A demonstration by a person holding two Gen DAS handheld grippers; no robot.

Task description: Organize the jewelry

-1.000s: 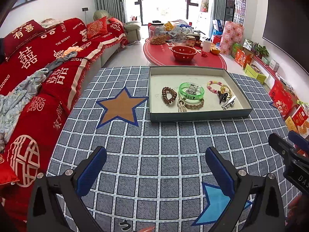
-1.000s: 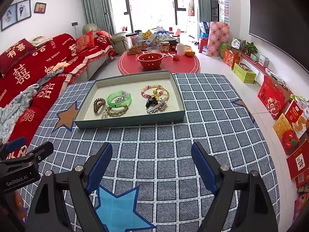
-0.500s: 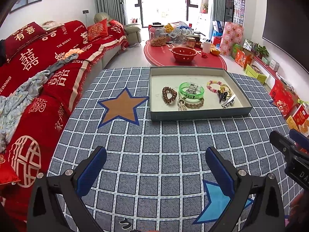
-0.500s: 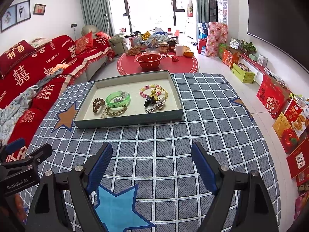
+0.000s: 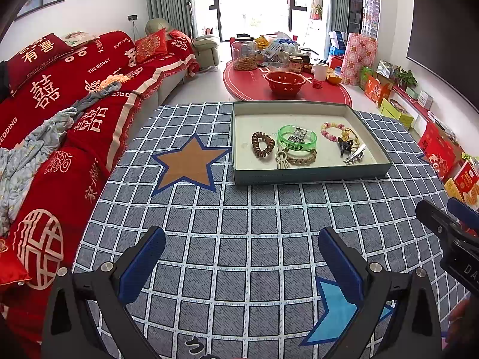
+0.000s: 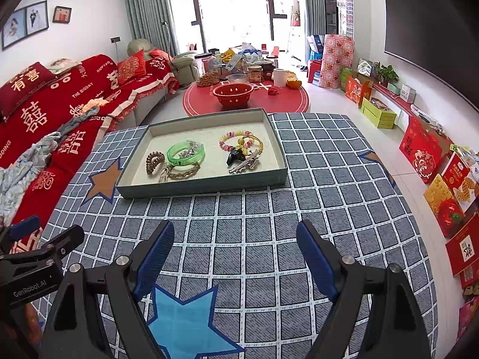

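Observation:
A grey-green tray (image 5: 311, 175) (image 6: 197, 187) stands at the far side of the checked tablecloth. In it lie a brown coil hair tie (image 5: 263, 144) (image 6: 155, 161), a green bangle (image 5: 297, 138) (image 6: 185, 153), a braided bracelet (image 5: 301, 158), a pink bead bracelet (image 5: 330, 130) (image 6: 233, 137), a black claw clip (image 5: 344, 145) (image 6: 235, 155) and a silver hair clip (image 5: 354, 154) (image 6: 245, 164). My left gripper (image 5: 241, 257) is open and empty over the near cloth. My right gripper (image 6: 235, 252) is open and empty too, well short of the tray.
A red sofa (image 5: 60, 101) runs along the table's left side. A round red table (image 6: 245, 98) with a red bowl and jars stands beyond. Boxes (image 6: 428, 152) line the floor on the right. Each gripper shows at the edge of the other's view.
Both grippers have drifted slightly back and up from the tray. Their jaws stay open. Nothing in the tray has moved.

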